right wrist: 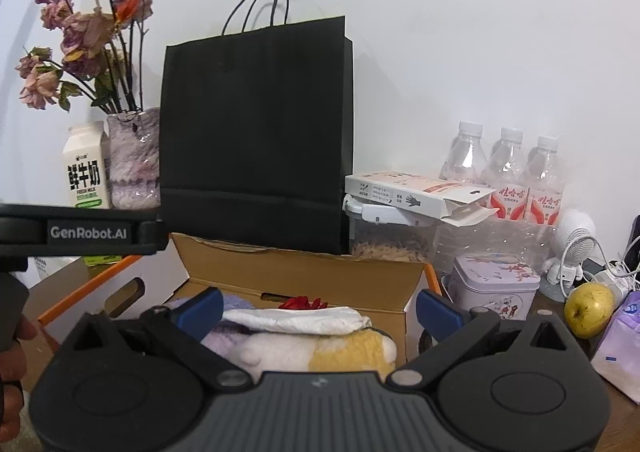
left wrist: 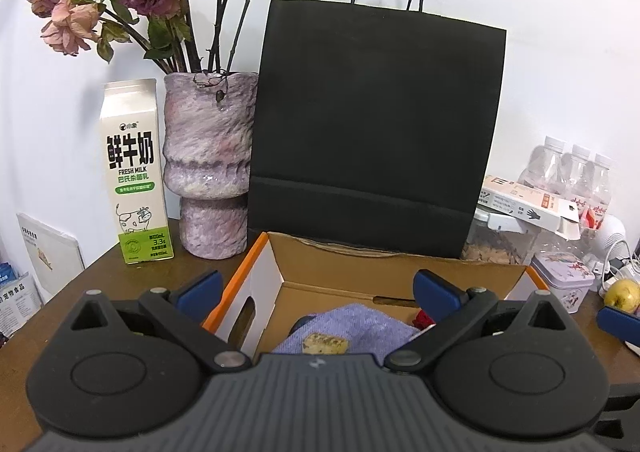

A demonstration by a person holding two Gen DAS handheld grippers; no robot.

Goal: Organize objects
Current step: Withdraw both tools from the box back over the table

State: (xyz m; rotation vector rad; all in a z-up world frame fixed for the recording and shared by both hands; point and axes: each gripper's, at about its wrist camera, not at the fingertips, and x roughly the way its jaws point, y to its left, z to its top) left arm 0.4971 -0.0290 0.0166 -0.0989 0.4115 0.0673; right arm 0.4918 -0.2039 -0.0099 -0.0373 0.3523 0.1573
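Fingers [right wrist: 438, 308] spread, empty | cardboard box [right wrist: 304, 272] contents half-hidden by gripper body

Box [left wrist: 400, 268] open on top; black bag [left wrist: 372, 131] blocks behind.

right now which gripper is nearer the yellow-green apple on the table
Right. The right gripper hangs open over the cardboard box, with the yellow-green apple just off its right side. The left gripper sits further left over the box, apple at frame edge.

Beyond the fingers stands a matt black paper bag [left wrist: 376, 131] behind a plain brown corrugated cardboard box [left wrist: 340, 272]. Between the fingers lies fuzzy lilac terry cloth [left wrist: 360, 326]; left of them, a glossy, rough-textured mauve ceramic vase [left wrist: 210, 159].
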